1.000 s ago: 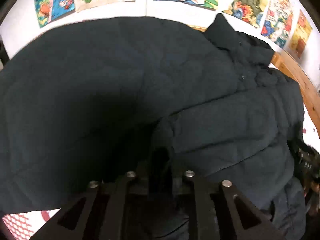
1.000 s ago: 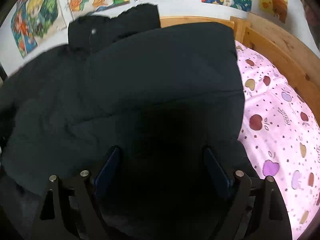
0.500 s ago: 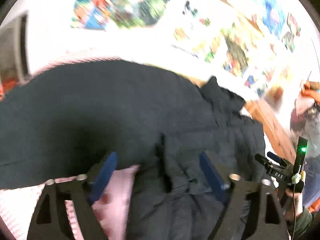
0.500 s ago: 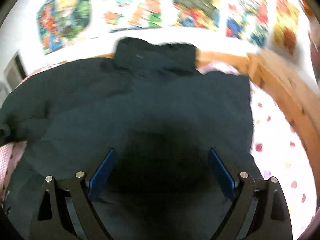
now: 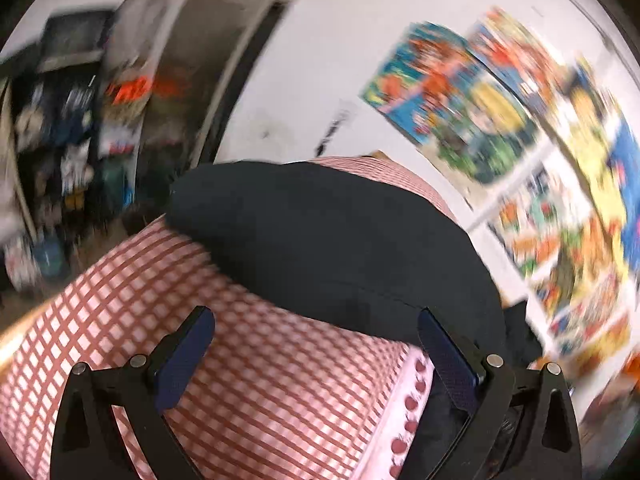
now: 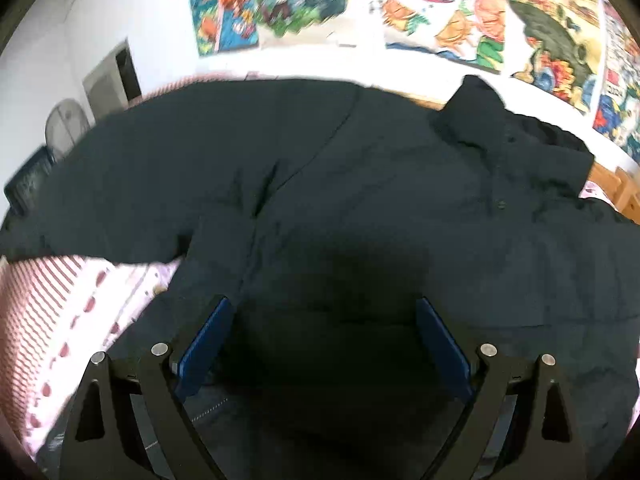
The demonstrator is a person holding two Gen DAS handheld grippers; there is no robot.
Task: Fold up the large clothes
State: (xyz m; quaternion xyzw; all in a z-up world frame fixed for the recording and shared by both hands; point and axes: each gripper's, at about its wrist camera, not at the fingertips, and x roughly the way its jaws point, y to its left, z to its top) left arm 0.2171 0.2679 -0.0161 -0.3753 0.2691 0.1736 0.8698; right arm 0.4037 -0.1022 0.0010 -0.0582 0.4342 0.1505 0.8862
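Observation:
A large dark padded jacket (image 6: 360, 208) lies spread on the bed, collar (image 6: 472, 112) at the upper right, one sleeve (image 6: 100, 200) stretched to the left. My right gripper (image 6: 324, 344) is open and empty just above the jacket's lower body. In the left wrist view the sleeve (image 5: 320, 240) lies across a red-checked cover (image 5: 260, 392). My left gripper (image 5: 316, 352) is open and empty above the cover, just short of the sleeve.
The bed has a pink apple-print sheet (image 6: 100, 292) and a wooden frame (image 6: 616, 184). Colourful posters (image 6: 460, 12) cover the white wall behind. A dark doorway and cluttered shelves (image 5: 80, 120) stand beyond the bed's left end.
My left gripper has let go of the jacket fabric, opened and swung left toward the sleeve. My right gripper has stayed open and turned left over the jacket.

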